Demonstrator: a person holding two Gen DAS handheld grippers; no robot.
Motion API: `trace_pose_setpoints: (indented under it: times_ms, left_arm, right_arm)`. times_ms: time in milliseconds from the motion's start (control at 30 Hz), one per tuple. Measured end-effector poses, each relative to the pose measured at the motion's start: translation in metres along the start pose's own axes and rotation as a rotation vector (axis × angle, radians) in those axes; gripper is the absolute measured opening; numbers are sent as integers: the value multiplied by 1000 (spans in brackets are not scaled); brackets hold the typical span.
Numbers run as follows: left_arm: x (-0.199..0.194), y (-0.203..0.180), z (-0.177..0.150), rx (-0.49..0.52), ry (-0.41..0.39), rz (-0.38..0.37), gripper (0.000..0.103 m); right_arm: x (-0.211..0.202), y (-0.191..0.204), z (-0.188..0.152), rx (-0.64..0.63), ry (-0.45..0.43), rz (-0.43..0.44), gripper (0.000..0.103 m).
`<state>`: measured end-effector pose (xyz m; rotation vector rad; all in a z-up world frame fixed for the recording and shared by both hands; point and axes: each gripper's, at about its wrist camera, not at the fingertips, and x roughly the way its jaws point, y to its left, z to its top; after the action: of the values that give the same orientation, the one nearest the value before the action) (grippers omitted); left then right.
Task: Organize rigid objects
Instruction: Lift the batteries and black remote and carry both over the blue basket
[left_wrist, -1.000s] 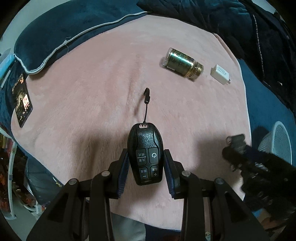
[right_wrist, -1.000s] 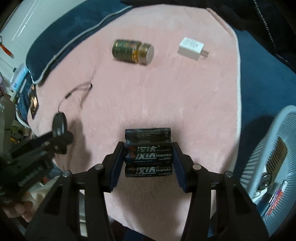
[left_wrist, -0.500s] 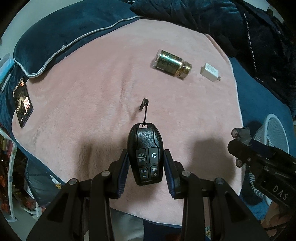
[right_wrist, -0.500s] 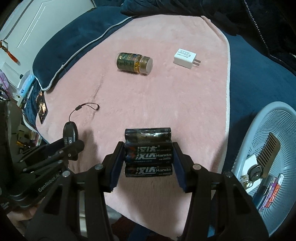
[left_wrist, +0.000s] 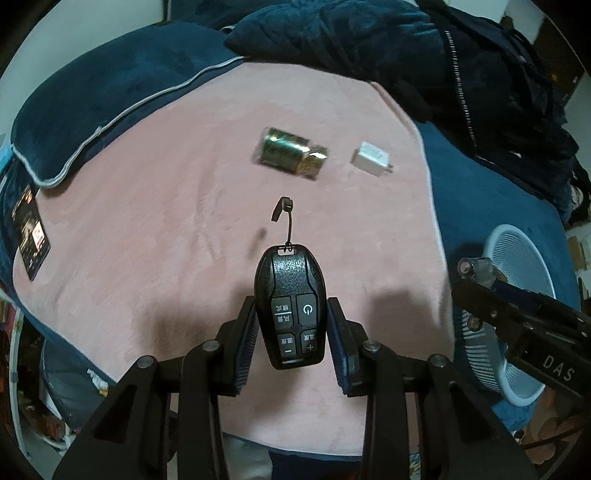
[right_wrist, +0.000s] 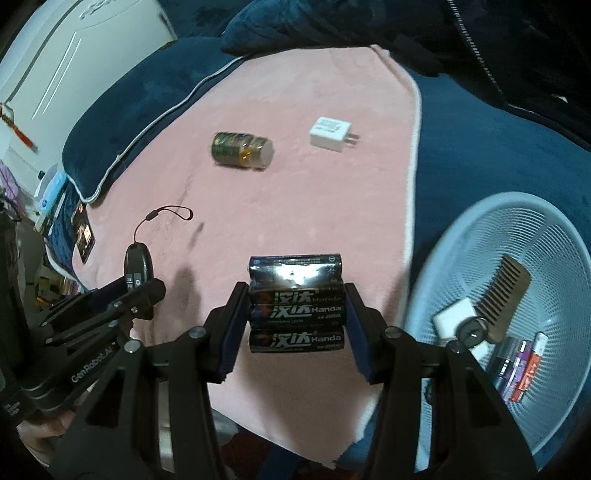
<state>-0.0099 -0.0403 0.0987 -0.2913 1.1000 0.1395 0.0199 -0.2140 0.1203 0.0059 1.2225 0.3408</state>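
With the remote (left_wrist: 290, 310) pinched in the left hand-held gripper (left_wrist: 291, 332) and the battery pack (right_wrist: 296, 306) in the right hand-held gripper (right_wrist: 295, 321), both should be kept level until the basket (right_wrist: 461, 236) is reached.

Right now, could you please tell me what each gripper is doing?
Left gripper: closed on the black plastic remote fob.
Right gripper: closed on the shrink-wrapped pack of black batteries.
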Motion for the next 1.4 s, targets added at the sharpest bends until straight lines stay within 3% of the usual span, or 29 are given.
trace_pose_setpoints:
  times_ms: [833,1200,1400]
  left_arm:
    - [-7,-104,1,206,-35,-176,37]
    - [-5,-142,-4,265,-46,-240,37]
    - [5,-174,-18,295,-6,-306,37]
  right_arm:
    - [-70,-96,-34,195,-96,-156,51]
    - [-85,-139,-49,253,-78,-232,51]
    - [-84,-156,-63,297,-54,-259,51]
